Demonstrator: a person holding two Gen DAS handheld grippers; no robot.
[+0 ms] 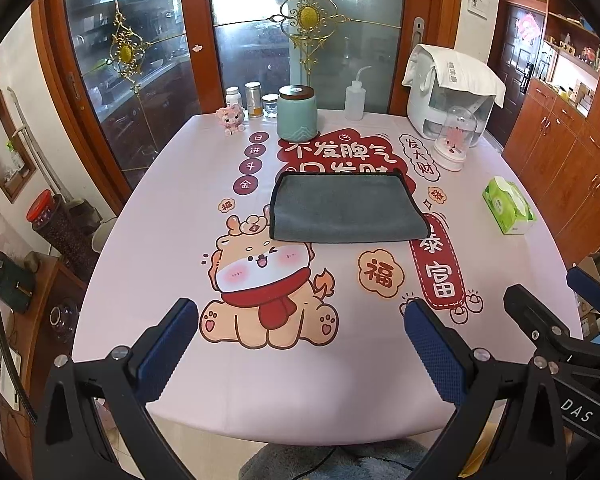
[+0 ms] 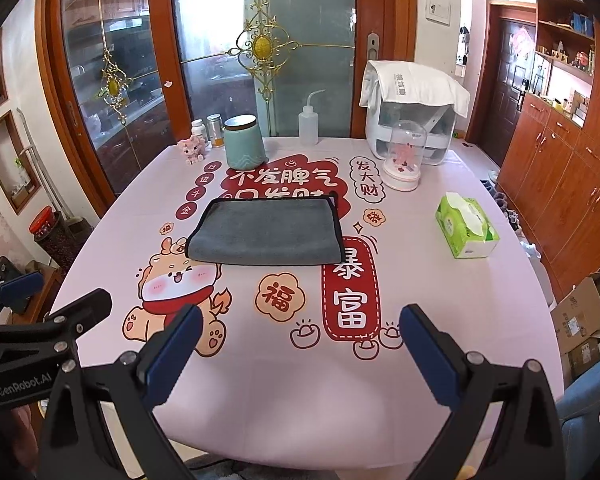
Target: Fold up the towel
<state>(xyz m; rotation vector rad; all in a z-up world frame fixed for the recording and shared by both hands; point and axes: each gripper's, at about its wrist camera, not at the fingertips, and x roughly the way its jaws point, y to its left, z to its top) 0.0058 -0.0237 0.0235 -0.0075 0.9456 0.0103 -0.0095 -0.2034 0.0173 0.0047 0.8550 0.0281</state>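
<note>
A dark grey towel (image 1: 346, 208) with a black edge lies folded flat near the middle of the pink printed tablecloth (image 1: 180, 240); it also shows in the right wrist view (image 2: 266, 230). My left gripper (image 1: 302, 316) is open and empty, held above the table's near edge, well short of the towel. My right gripper (image 2: 300, 322) is open and empty, level with the left and to its right. Each gripper shows at the edge of the other's view.
At the table's far side stand a teal canister (image 1: 297, 114), small jars (image 1: 253, 100), a pink figurine (image 1: 231, 119), a squeeze bottle (image 1: 355, 98), a white appliance (image 1: 450, 92) and a glass dome (image 1: 456, 140). A green tissue box (image 1: 508, 206) sits at the right edge.
</note>
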